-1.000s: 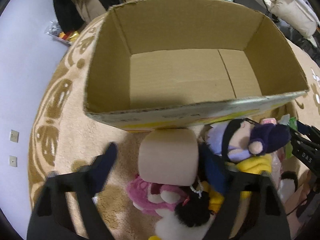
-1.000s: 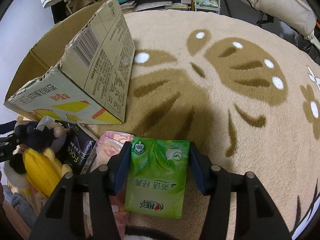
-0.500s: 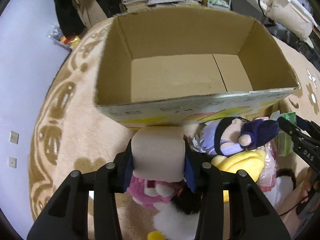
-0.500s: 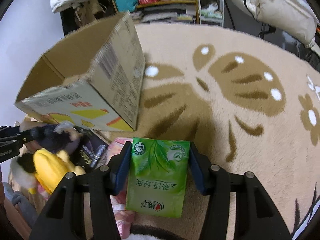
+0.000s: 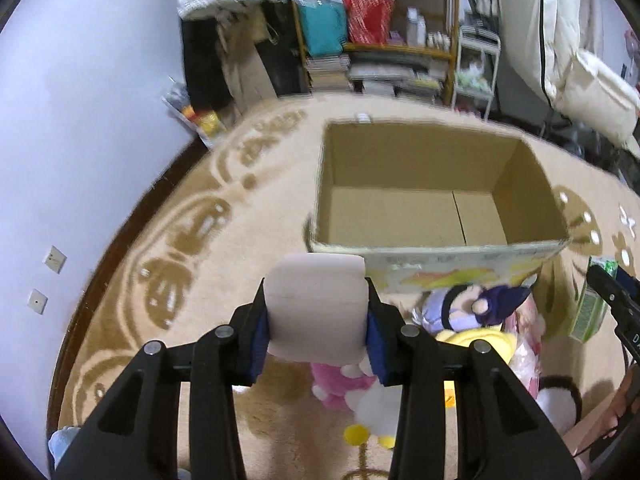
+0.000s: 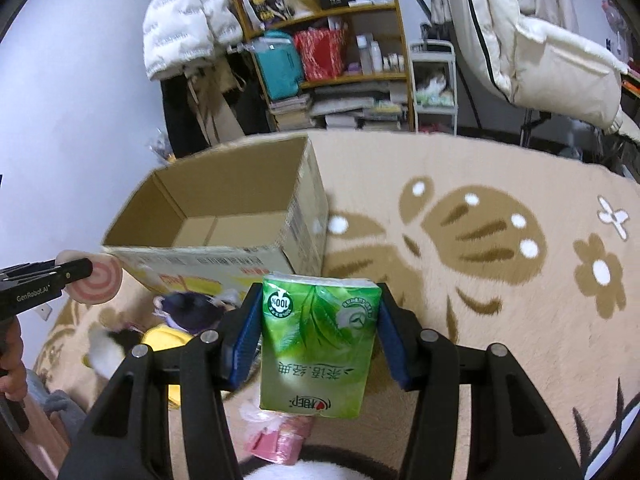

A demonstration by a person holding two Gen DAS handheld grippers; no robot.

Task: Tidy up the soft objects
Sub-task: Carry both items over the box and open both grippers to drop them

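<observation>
My left gripper [image 5: 316,320] holds a pale pink roll-shaped cushion [image 5: 316,280] off the rug; its jaws are still closing, with the blue pads pressed on both sides. The right wrist view shows the cushion's swirl end [image 6: 102,284]. My right gripper [image 6: 320,320] is shut on a green tissue pack [image 6: 316,352], also lifted. An open, empty cardboard box [image 5: 400,152] stands just beyond both. Under the grippers lie plush toys: a purple-haired doll [image 5: 472,304], a pink one [image 5: 336,380] and a yellow one [image 5: 476,340].
The box sits on a round beige rug [image 6: 480,184] with brown patterns. Behind it are a crowded shelf [image 5: 380,40], stacked books and hanging white padded jackets [image 6: 540,40]. A grey wall [image 5: 80,120] runs on the left. A person's hand [image 6: 12,360] shows at the left edge.
The left gripper closed on the pink cushion and lifted it. Both grippers rose and tilted up, so the box now looks farther and the shelf has come into view. The tissue pack stayed gripped.
</observation>
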